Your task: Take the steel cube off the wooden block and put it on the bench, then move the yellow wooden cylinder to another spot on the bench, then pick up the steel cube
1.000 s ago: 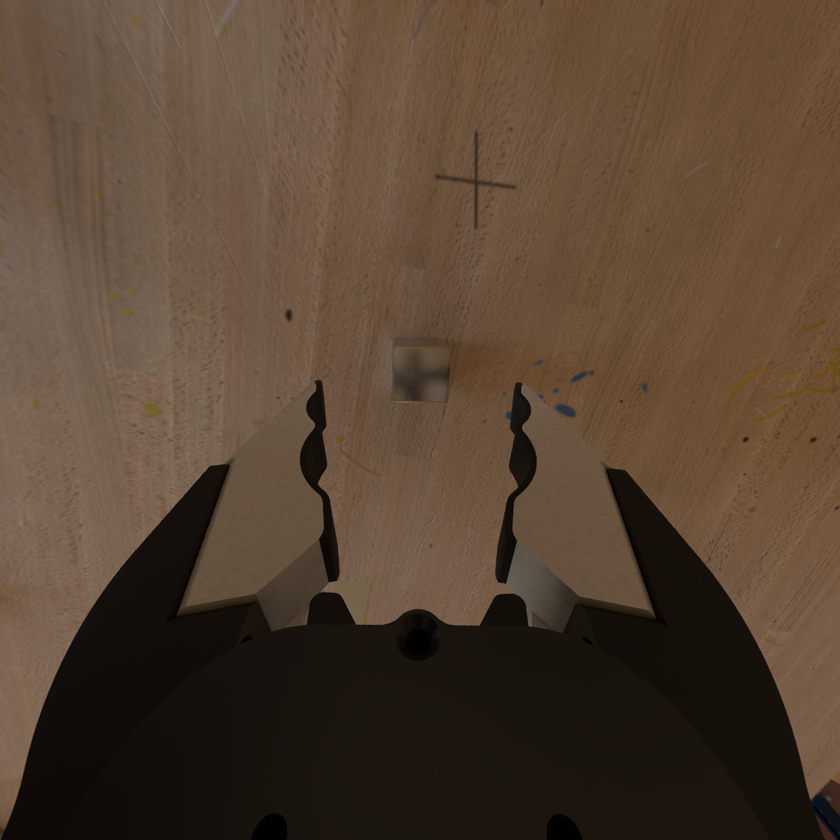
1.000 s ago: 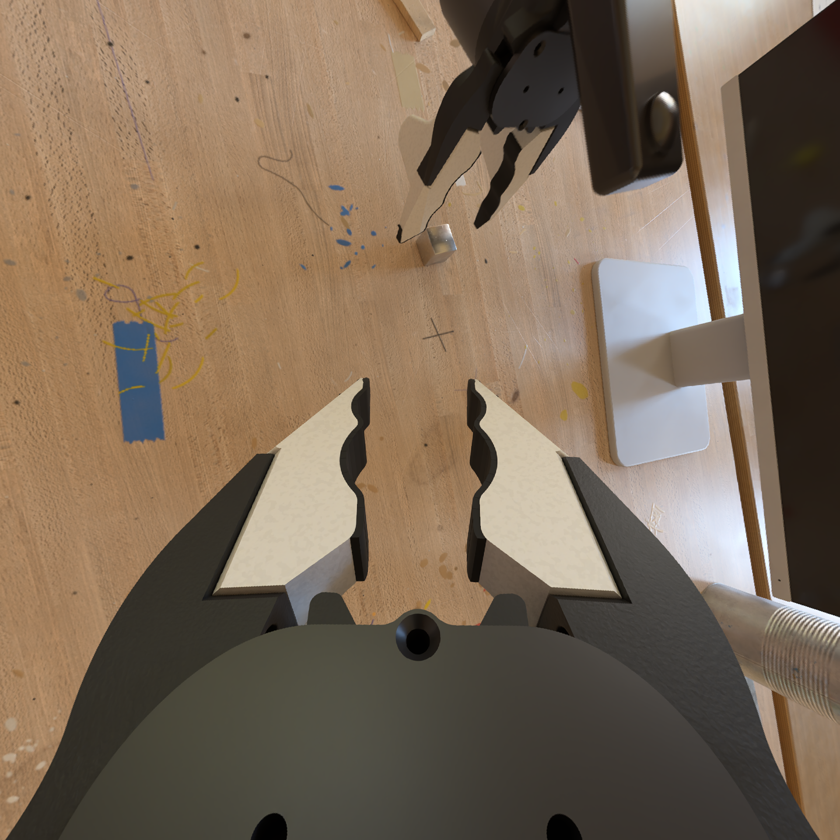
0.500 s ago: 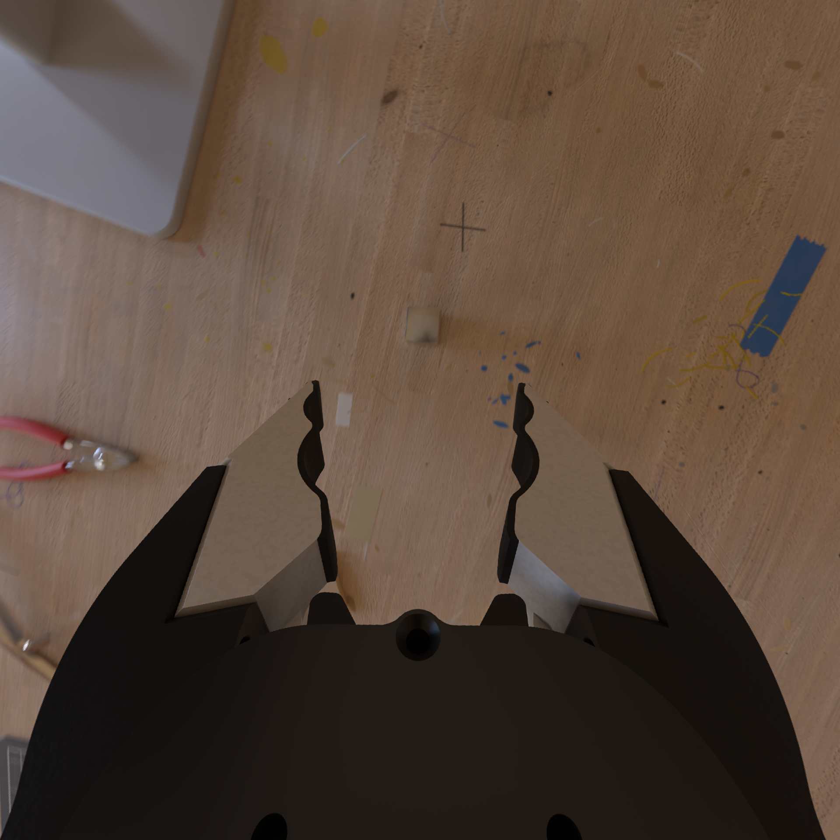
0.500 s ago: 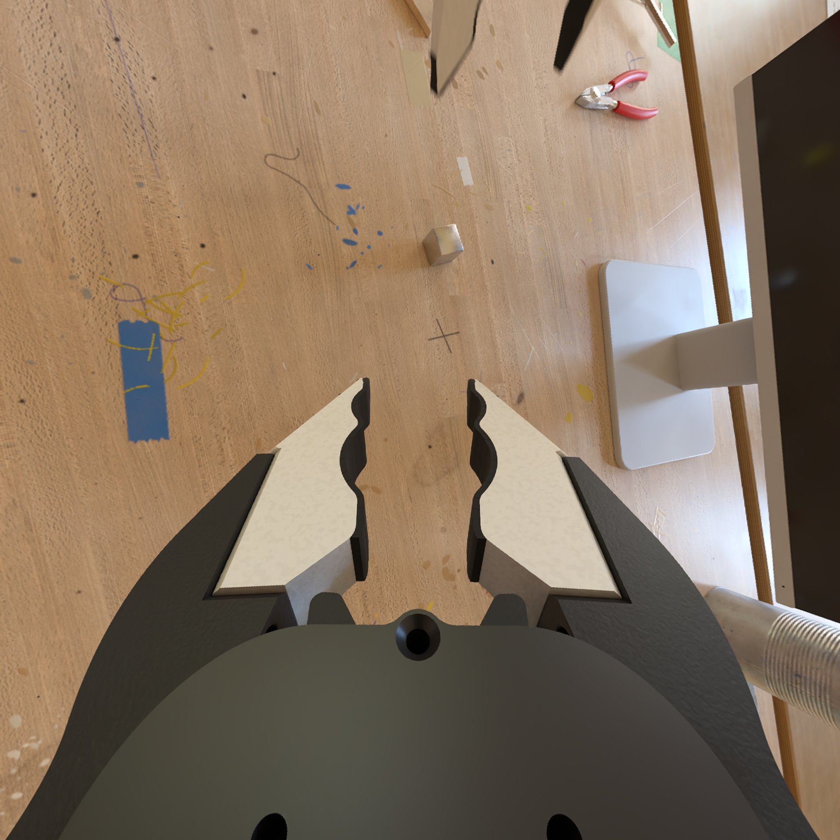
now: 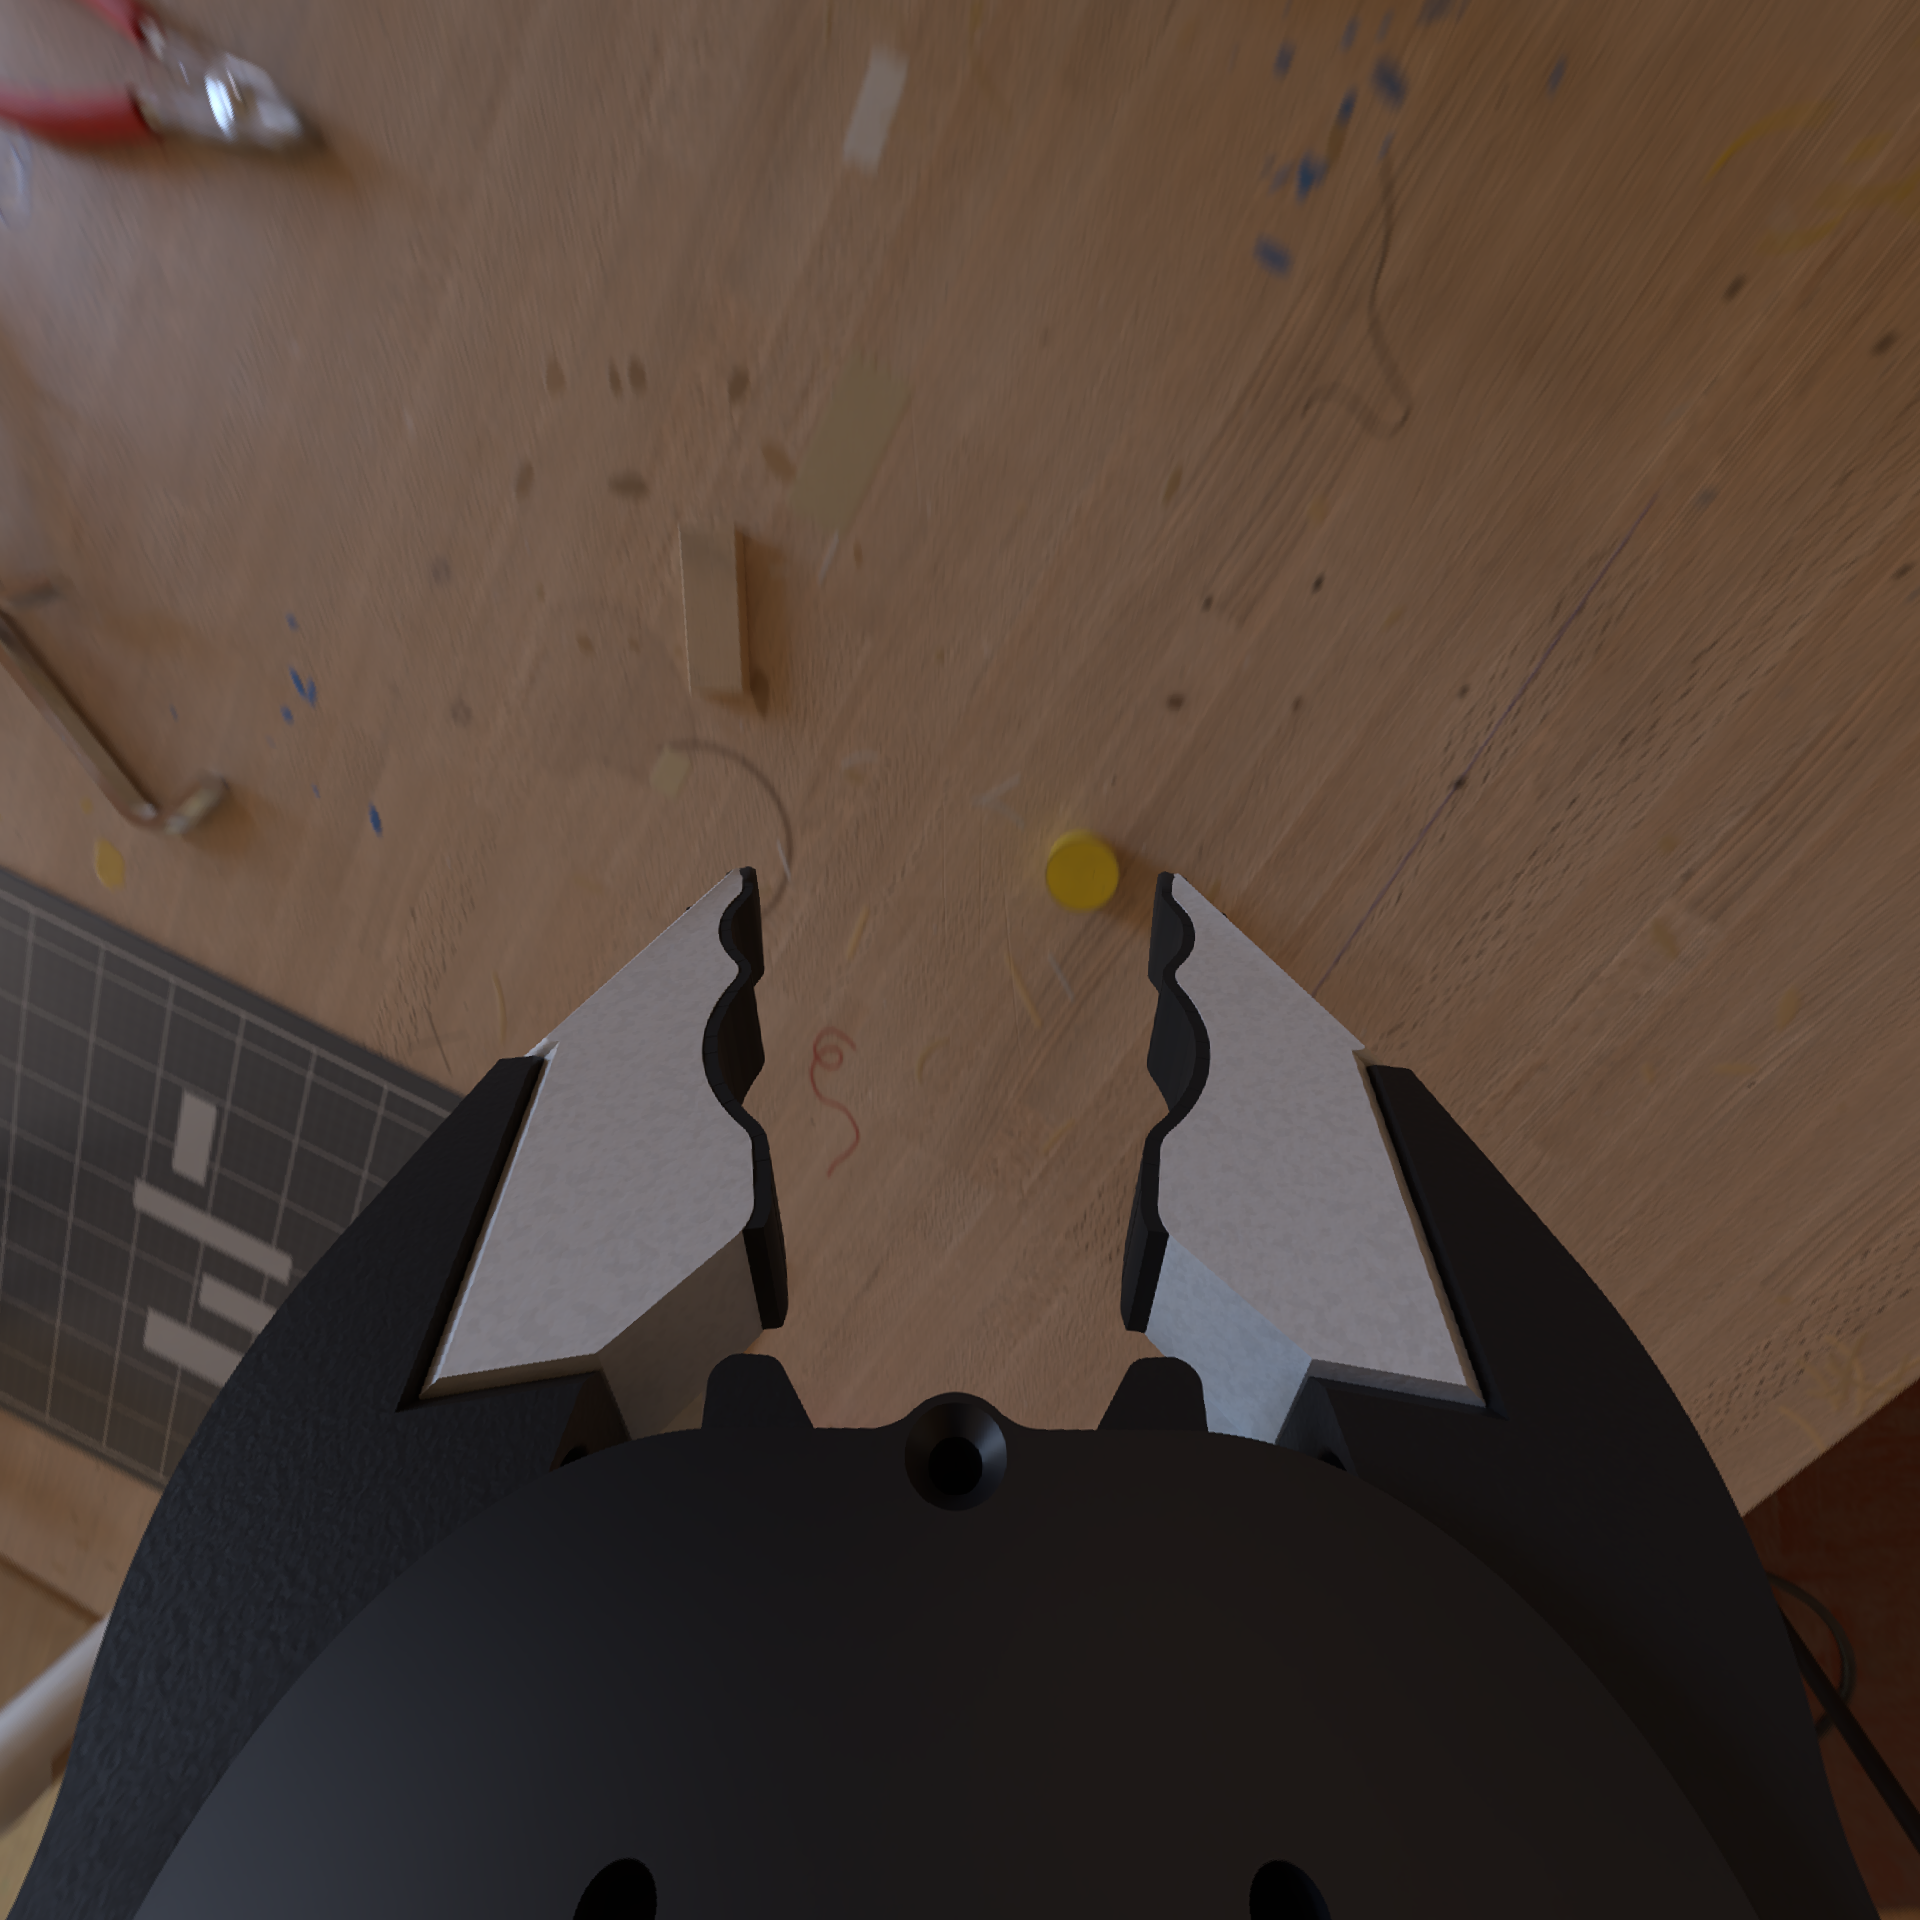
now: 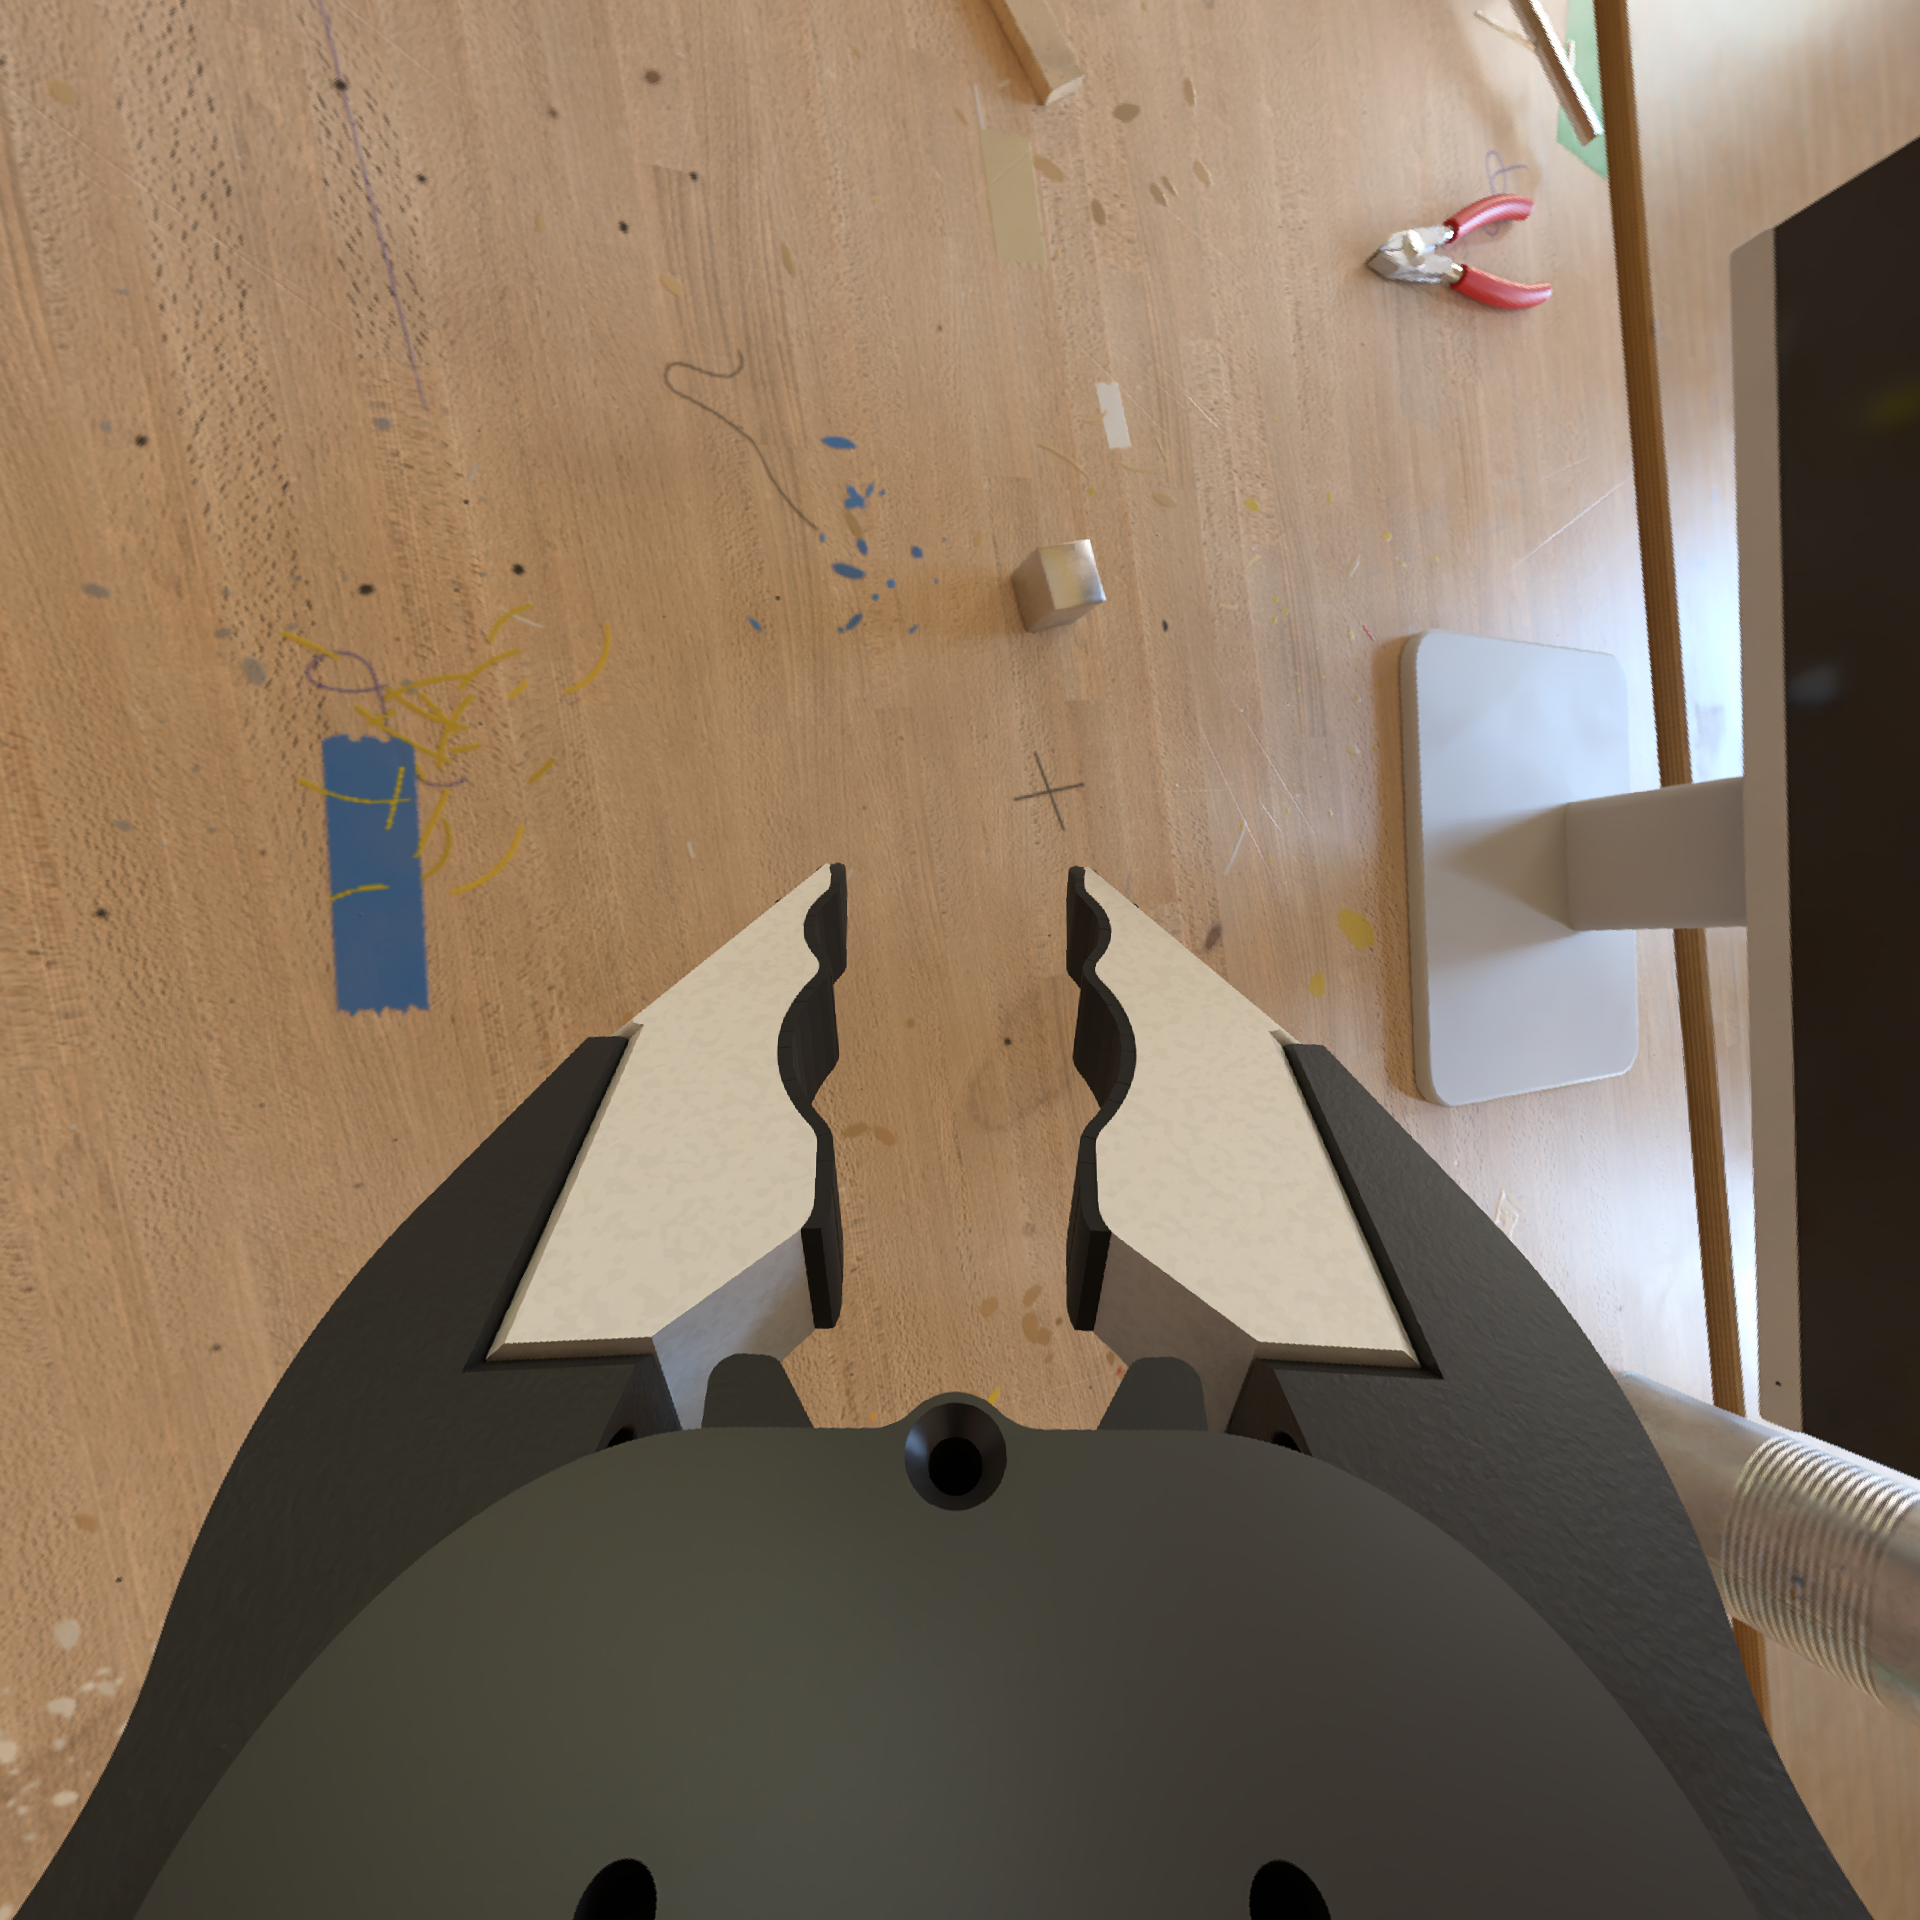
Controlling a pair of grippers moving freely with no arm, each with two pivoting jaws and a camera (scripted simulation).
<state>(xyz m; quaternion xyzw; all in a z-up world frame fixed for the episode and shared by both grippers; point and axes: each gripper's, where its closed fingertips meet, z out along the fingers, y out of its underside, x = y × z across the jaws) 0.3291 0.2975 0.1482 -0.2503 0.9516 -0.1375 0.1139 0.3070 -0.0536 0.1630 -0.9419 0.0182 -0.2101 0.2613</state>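
Note:
The steel cube (image 6: 1058,584) rests alone on the wooden bench, ahead of my right gripper (image 6: 954,883), which is open, empty and well short of it. In the left wrist view, the yellow wooden cylinder (image 5: 1082,871) stands on the bench just beyond my fingertips, nearer the right finger. My left gripper (image 5: 956,888) is open, empty and high above the bench. A small wooden block (image 5: 715,613) lies farther ahead of it. The block also shows at the top of the right wrist view (image 6: 1034,52).
Red-handled pliers (image 6: 1460,252) lie near the bench's far edge, also at top left in the left wrist view (image 5: 145,99). A monitor base (image 6: 1512,862) and a metal threaded cylinder (image 6: 1818,1548) are at right. A dark cutting mat (image 5: 156,1174) and a hex key (image 5: 104,743) lie left.
My left gripper has pulled away from the steel cube and swung over to the yellow cylinder; it has left the right wrist view. The right gripper has hardly moved.

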